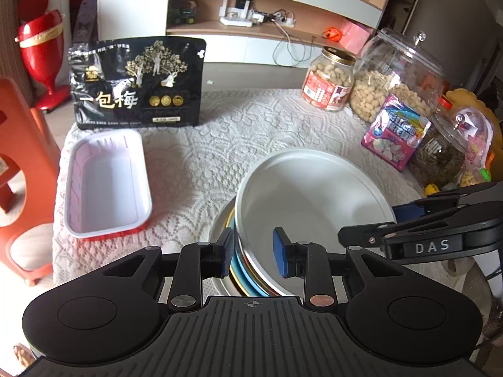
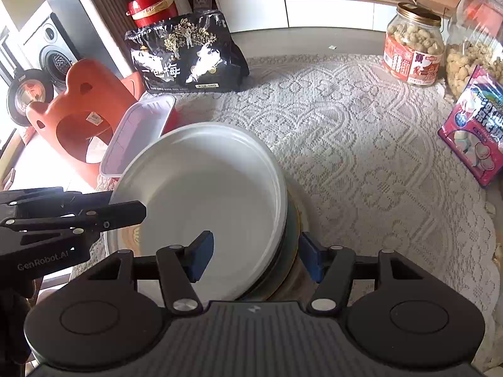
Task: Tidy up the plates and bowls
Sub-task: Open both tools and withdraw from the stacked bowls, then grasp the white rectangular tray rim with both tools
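Note:
A stack of plates sits on the lace cloth near me, with a wide white plate [image 1: 314, 198] [image 2: 204, 188] on top, tilted up on its left side. Blue, orange and silver rims [image 1: 248, 267] show under it, and a dark plate edge [image 2: 290, 238] in the right wrist view. My left gripper [image 1: 254, 254] is shut on the stack's near rim, one pad outside and one inside the white plate. My right gripper [image 2: 256, 259] straddles the opposite rim, open, with its inner pad clear of the rim. A silver plate [image 2: 110, 242] lies flat at the bottom.
A white rectangular tray [image 1: 103, 185] with a red underside lies to the left. Behind it stands a black snack bag [image 1: 135, 81]. Two jars [image 1: 328, 78] [image 1: 396, 75] and a pink candy pack [image 1: 396, 132] line the right. An orange stool [image 1: 19, 172] stands off the table's left edge.

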`<move>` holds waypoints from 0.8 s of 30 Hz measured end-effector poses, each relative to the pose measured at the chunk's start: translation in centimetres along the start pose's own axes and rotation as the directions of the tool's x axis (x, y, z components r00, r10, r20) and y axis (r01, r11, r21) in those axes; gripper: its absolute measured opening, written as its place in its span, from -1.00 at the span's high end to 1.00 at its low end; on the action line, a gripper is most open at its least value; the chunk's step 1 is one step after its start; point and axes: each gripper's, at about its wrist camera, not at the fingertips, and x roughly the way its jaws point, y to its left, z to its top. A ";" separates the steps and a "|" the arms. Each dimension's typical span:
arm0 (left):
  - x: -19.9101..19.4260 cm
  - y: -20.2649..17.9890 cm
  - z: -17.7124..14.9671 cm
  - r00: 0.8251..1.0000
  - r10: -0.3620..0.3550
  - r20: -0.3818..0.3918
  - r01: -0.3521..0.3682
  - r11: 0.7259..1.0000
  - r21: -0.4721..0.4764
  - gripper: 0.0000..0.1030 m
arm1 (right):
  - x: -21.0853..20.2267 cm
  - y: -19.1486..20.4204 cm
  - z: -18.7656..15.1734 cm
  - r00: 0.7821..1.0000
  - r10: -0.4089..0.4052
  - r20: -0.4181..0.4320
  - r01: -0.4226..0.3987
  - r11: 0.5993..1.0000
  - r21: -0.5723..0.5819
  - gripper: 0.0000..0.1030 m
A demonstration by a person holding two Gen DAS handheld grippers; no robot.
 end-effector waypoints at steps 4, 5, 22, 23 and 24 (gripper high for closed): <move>0.3 0.5 0.1 0.999 0.043 0.015 -0.043 0.999 -0.001 0.40 | -1.4 1.2 0.9 0.998 -0.031 0.062 0.035 0.998 -0.056 -0.18; 0.3 0.7 0.1 0.999 0.041 0.017 -0.040 0.999 -0.004 0.40 | -1.7 1.6 1.3 0.997 -0.036 0.075 0.042 0.996 -0.073 -0.18; -1.0 16.2 4.5 0.994 -0.033 0.104 0.064 0.947 -0.314 0.47 | 4.4 12.2 12.4 1.000 -0.003 -0.013 0.002 0.991 -0.137 -0.22; -0.3 17.3 4.7 0.996 0.034 0.082 -0.005 0.942 -0.335 0.47 | 5.8 12.9 13.0 0.999 -0.008 -0.035 0.004 0.992 -0.125 -0.22; 0.6 18.2 4.9 0.994 0.095 0.059 -0.069 0.936 -0.344 0.47 | 7.0 13.5 13.5 0.998 -0.010 -0.058 0.004 0.993 -0.114 -0.22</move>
